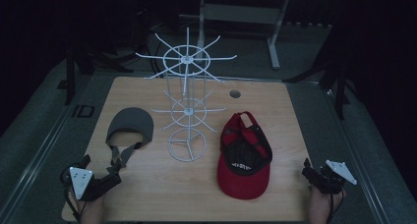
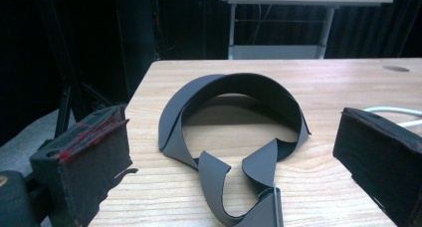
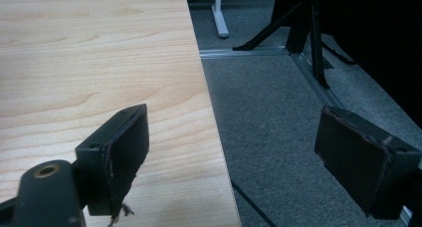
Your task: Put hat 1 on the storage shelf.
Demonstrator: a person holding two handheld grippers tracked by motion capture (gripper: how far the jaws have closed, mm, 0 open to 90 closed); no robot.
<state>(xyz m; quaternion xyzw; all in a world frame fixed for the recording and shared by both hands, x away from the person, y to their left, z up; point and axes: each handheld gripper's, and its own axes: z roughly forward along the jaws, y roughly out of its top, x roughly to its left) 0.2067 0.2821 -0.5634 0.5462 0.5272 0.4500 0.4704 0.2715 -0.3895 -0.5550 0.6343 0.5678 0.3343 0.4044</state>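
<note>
From above, my left claw sits wide open just near of the visor, almost on its strap; the rack stands right of the visor. Along my left claw, the visor's loose strap lies between the jaws; closing carelessly could snag it. Along my right claw, wide open, the bench edge runs between the jaws.
</note>
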